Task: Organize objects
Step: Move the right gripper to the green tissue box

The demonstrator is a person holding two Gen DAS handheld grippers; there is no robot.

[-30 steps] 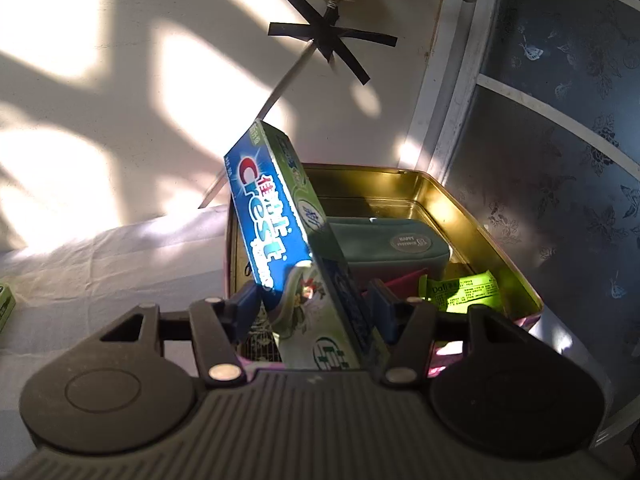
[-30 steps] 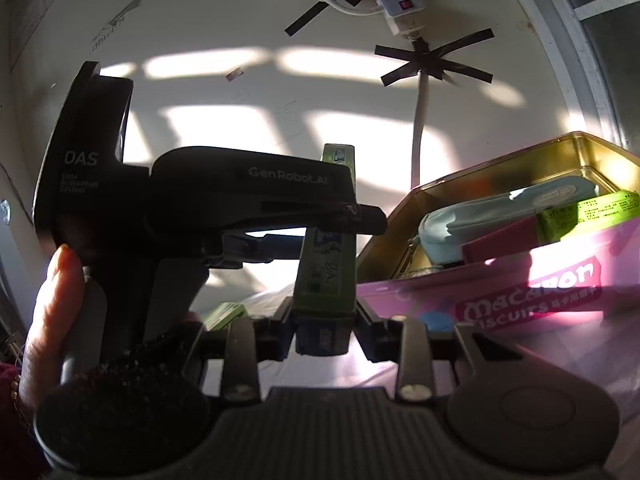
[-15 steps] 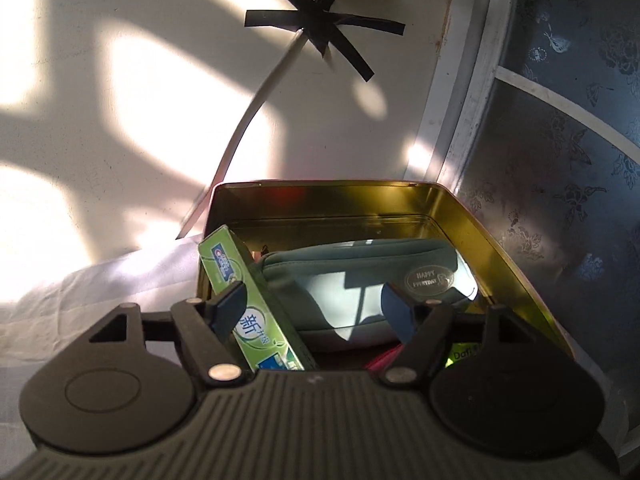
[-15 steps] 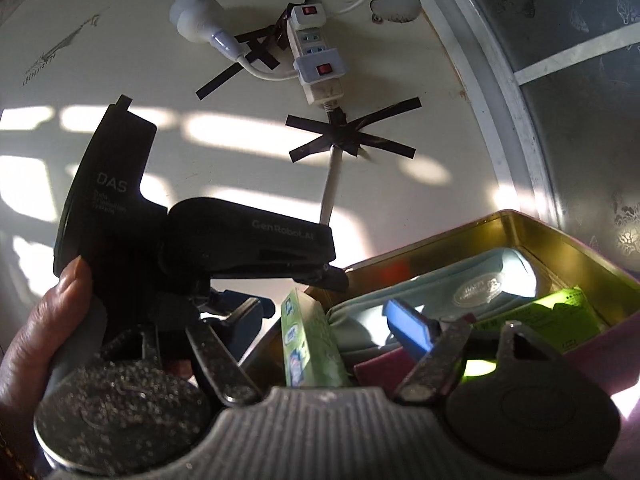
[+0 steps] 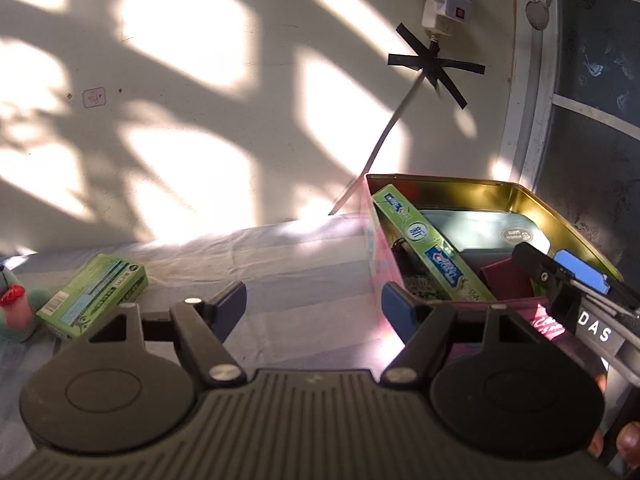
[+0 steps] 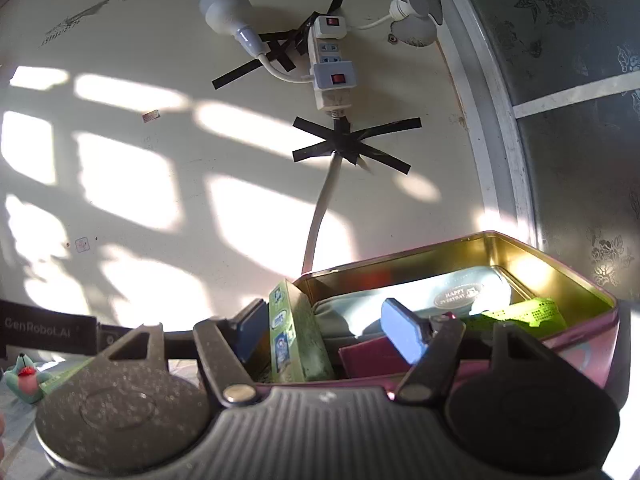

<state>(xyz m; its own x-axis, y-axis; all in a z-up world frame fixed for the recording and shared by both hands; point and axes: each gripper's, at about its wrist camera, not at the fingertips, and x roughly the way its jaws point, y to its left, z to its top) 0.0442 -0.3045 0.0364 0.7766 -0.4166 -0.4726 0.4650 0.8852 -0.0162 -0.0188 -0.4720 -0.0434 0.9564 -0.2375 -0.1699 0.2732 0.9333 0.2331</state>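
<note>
A green and blue toothpaste box [image 5: 432, 248] leans inside the open gold-lined tin [image 5: 440, 178] along its left wall. My left gripper [image 5: 314, 304] is open with nothing between its fingers, above the bedsheet just left of the tin. My right gripper [image 6: 324, 330] hangs over the tin's [image 6: 400, 256] near edge. Its jaws are closing with the toothpaste box [image 6: 292, 340] between them, close to the left pad and apart from the right one. In the left wrist view one blue-padded finger [image 5: 580, 272] of the right gripper shows over the tin.
The tin also holds a teal pouch [image 6: 400, 300], a maroon item [image 6: 368, 356] and a lime packet [image 6: 520, 312]. A green box [image 5: 92, 296] and a plush toy [image 5: 16, 308] lie on the sheet at left. A wall with a taped power strip [image 6: 332, 64] stands behind.
Both grippers opened off the toothpaste box, which has dropped into the tin along its left wall. The left gripper drew away to the left over the sheet; the right stayed at the tin.
</note>
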